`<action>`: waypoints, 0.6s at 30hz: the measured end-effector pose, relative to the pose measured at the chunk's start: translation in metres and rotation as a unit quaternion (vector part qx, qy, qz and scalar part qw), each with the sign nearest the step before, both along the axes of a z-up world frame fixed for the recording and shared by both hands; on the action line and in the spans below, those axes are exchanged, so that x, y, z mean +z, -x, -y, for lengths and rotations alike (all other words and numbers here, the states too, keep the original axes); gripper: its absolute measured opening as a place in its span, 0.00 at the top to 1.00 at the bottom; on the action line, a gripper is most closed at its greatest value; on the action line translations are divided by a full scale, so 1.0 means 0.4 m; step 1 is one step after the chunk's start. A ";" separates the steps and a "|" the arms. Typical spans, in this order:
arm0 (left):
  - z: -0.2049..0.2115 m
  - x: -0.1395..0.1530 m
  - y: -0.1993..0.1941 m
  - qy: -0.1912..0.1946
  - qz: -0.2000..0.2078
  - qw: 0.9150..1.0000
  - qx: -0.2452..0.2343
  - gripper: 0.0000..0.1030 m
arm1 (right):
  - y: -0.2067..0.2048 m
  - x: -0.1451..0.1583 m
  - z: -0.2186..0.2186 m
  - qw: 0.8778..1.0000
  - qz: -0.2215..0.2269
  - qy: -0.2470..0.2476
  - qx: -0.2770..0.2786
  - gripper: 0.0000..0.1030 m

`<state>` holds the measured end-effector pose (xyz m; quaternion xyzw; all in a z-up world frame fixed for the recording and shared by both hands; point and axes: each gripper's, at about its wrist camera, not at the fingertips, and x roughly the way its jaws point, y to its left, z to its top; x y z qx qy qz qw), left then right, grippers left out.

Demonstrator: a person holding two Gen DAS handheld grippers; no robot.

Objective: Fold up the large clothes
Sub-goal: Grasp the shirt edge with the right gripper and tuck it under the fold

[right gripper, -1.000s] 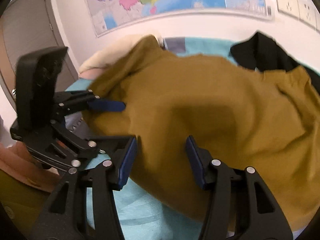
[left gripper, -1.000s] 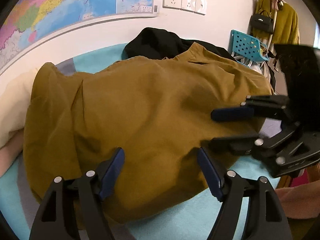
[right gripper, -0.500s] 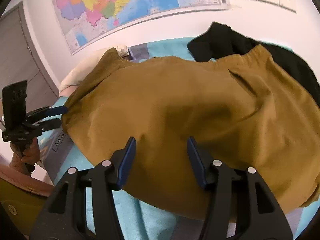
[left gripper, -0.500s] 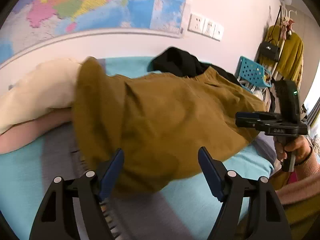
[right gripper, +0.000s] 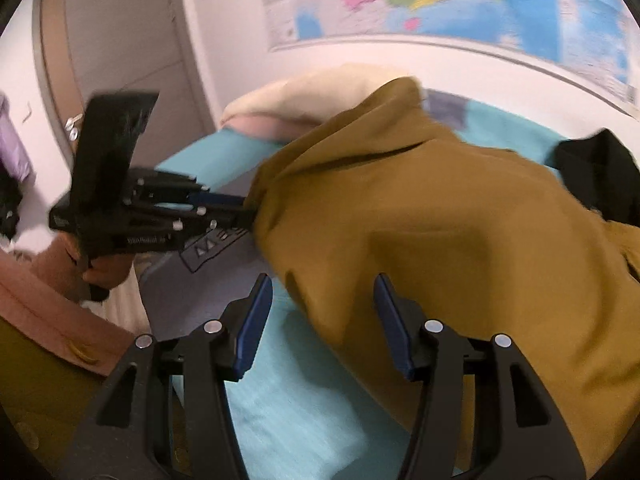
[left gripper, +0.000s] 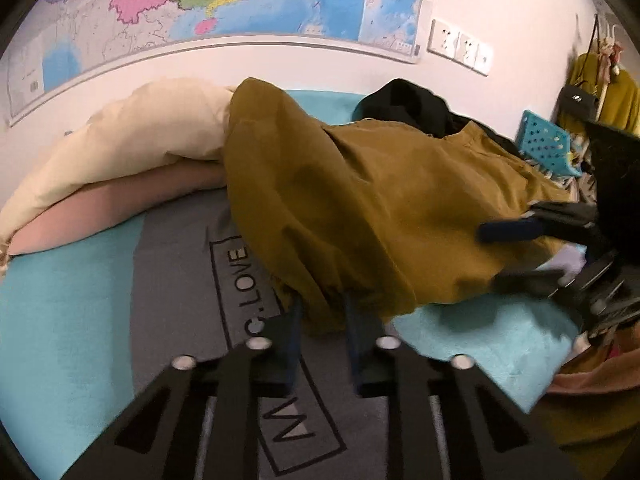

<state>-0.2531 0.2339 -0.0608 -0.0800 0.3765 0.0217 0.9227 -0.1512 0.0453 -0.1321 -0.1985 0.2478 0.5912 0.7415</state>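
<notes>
Mustard garment hem sits between the closing left gripper; right gripper spread; black clothing behind, cream pillow upper left.

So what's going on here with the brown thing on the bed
A person is working on a large mustard-brown garment spread over a bed, a handheld gripper in each hand. The left gripper is closing on the garment's near edge, with the cloth bunched between its jaws. The right gripper is open at another part of the edge, not pinching it yet. No fold shows so far.
</notes>
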 end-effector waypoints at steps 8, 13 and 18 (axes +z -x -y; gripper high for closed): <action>-0.082 0.002 0.042 -0.036 -0.015 0.997 0.060 1.00 | -0.009 0.027 0.008 0.999 0.028 -0.016 -0.017 0.98; -0.077 0.040 0.069 -0.003 0.024 0.999 0.032 0.80 | -0.019 -0.013 0.014 1.000 0.004 0.013 -0.013 0.93; -0.032 0.076 0.026 -0.016 0.049 0.999 -0.011 0.62 | -0.043 0.052 0.030 0.999 -0.011 -0.033 -0.018 0.72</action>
